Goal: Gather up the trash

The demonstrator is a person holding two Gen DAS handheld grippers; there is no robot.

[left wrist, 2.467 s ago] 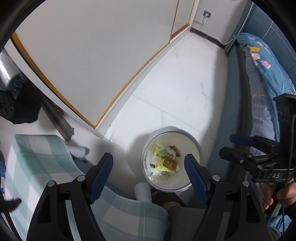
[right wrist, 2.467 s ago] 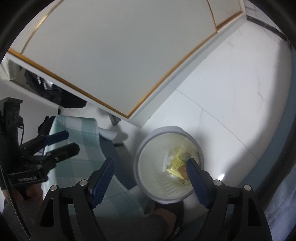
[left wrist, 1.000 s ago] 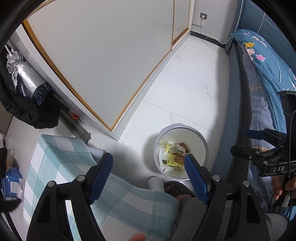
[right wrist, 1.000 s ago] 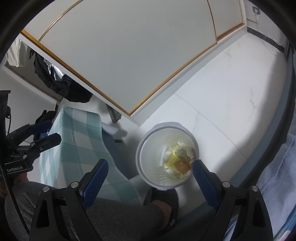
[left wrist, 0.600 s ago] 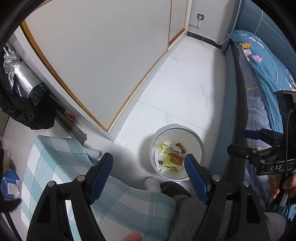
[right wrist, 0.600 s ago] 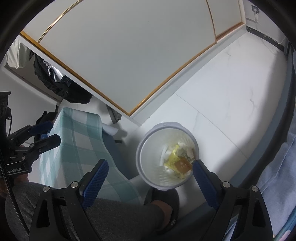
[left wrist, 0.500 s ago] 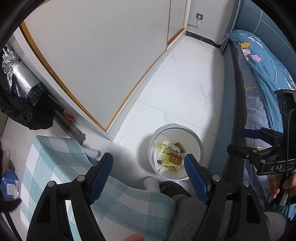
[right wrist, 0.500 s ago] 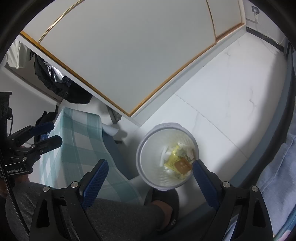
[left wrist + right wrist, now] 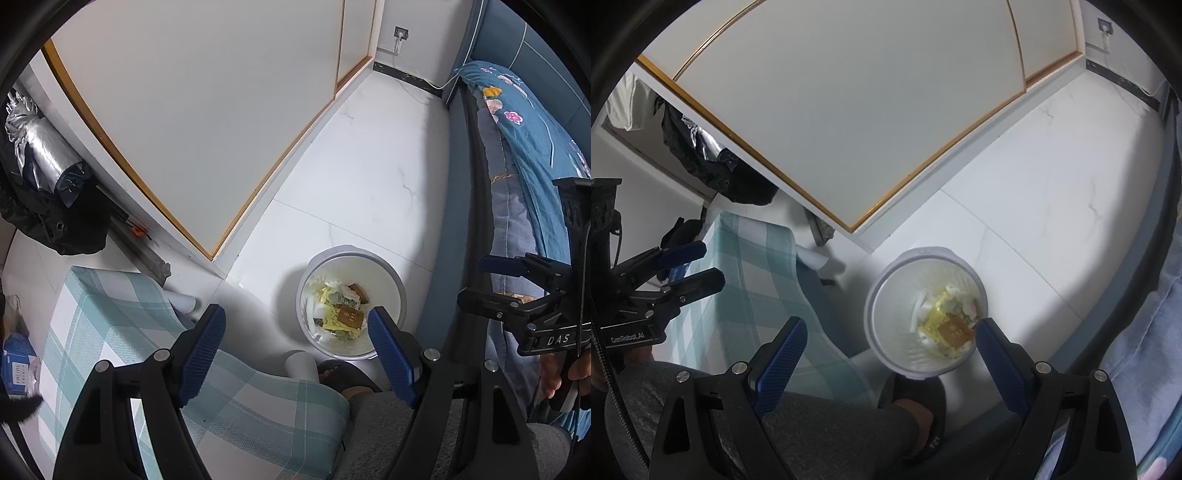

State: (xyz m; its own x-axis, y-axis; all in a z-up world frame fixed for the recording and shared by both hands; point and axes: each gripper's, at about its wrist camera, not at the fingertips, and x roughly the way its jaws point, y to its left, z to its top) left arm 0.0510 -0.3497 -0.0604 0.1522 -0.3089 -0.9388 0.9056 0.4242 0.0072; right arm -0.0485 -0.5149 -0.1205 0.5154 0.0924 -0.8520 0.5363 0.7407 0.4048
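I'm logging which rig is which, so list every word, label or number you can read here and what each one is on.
"DAS" – white letters on the body of the right tongs, seen in the left wrist view.
"GenRobot.AI" – on the body of the left tongs, seen in the right wrist view.
Blue box on the checked tablecloth: has print, too blurred to read.
Brown packet in the white bin: small marks, unreadable.
Slipper: pale marking, not legible.

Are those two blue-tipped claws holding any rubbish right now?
No. The left gripper and right gripper both stand open and empty above the bin, where the rubbish lies.
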